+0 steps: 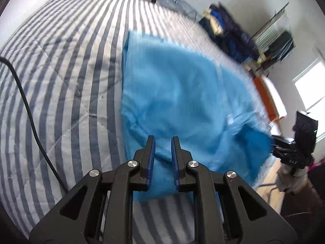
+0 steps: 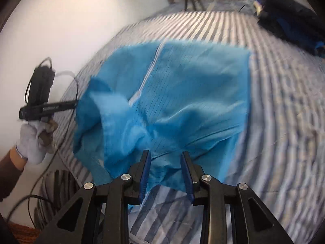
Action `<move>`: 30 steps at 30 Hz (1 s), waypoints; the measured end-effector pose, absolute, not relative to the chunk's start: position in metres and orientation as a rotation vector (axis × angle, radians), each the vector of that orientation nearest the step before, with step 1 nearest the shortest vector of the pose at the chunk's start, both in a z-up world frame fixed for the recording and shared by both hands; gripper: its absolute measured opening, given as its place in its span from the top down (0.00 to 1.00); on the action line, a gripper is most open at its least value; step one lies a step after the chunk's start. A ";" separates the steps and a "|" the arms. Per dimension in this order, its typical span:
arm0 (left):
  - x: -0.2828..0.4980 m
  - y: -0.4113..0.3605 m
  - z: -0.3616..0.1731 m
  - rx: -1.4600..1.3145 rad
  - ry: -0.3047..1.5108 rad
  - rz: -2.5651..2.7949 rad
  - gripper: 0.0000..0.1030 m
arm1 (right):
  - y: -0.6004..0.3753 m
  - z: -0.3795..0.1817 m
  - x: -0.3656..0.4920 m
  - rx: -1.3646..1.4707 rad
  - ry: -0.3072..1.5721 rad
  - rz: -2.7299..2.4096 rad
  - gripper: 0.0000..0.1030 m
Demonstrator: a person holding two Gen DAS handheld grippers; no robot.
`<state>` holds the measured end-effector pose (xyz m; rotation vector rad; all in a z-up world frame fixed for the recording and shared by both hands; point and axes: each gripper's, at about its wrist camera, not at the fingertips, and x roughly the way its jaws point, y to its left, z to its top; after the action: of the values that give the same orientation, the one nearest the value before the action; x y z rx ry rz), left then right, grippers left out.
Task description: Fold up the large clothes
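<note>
1. A blue zip-front garment [image 2: 182, 93] lies spread on a bed under a striped quilt [image 1: 61, 71]; its white zipper [image 2: 150, 69] runs from the far edge toward the near, bunched end; thin dark lines cross the fabric in the right wrist view.
2. The left hand-held gripper [image 1: 163, 140] has its blue-padded fingers [image 1: 151, 158] a narrow gap apart with a fold of the blue fabric between them; the cloth fills the gap, though whether the pads actually press it I cannot tell; in the right wrist view this same tool [image 2: 46, 107] sits at the garment's left edge, where the cloth is lifted and bunched around its tip, held by a white-gloved hand [image 2: 32, 142].
3. The right hand-held gripper [image 2: 165, 154] stands with its fingers [image 2: 187, 174] clearly apart; the garment's near hem drapes between and in front of them, touching neither pad firmly as far as I can see.
4. A black cable [image 1: 26, 105] crosses the quilt on the left of the left wrist view.
5. A heap of dark blue and black clothing [image 2: 290, 18] rests at the far right corner of the bed, well apart from the blue garment; both views are blurred by motion.
6. A bright window [image 1: 310, 85] shows on the right wall.
</note>
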<state>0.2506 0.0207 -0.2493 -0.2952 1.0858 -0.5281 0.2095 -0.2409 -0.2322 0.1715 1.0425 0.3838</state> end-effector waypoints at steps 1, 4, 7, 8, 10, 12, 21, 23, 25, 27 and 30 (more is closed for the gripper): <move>0.245 0.022 -0.241 -0.310 1.065 -0.546 0.87 | -0.244 -0.223 0.207 0.186 1.020 0.399 0.67; 0.226 0.014 -0.221 -0.311 1.019 -0.610 0.87 | -0.244 -0.201 0.196 0.236 0.964 0.502 0.67; 0.215 -0.001 -0.215 -0.287 1.022 -0.665 0.87 | -0.223 -0.188 0.191 0.242 0.944 0.635 0.67; 0.213 -0.008 -0.216 -0.280 1.027 -0.683 0.87 | -0.214 -0.188 0.193 0.240 0.944 0.668 0.67; 0.213 -0.021 -0.217 -0.262 1.033 -0.696 0.87 | -0.192 -0.188 0.194 0.201 0.948 0.703 0.67; 0.216 -0.024 -0.217 -0.254 1.033 -0.700 0.87 | -0.176 -0.191 0.197 0.140 0.941 0.675 0.67; 0.248 -0.037 -0.265 -0.212 1.123 -0.608 0.87 | -0.226 -0.260 0.253 0.386 1.054 0.459 0.68; 0.251 -0.037 -0.273 -0.220 1.143 -0.603 0.87 | -0.235 -0.265 0.244 0.462 1.044 0.483 0.68; 0.251 -0.034 -0.267 -0.225 1.126 -0.585 0.87 | -0.240 -0.258 0.233 0.485 1.021 0.490 0.68; 0.246 -0.031 -0.251 -0.244 1.076 -0.583 0.87 | -0.247 -0.244 0.220 0.482 0.985 0.485 0.67; 0.239 -0.039 -0.231 -0.267 1.052 -0.632 0.87 | -0.247 -0.224 0.200 0.416 0.948 0.460 0.65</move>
<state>0.2394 -0.0387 -0.2310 -0.2668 1.0515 -0.6321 0.2001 -0.2466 -0.2242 0.4156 0.9485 0.4604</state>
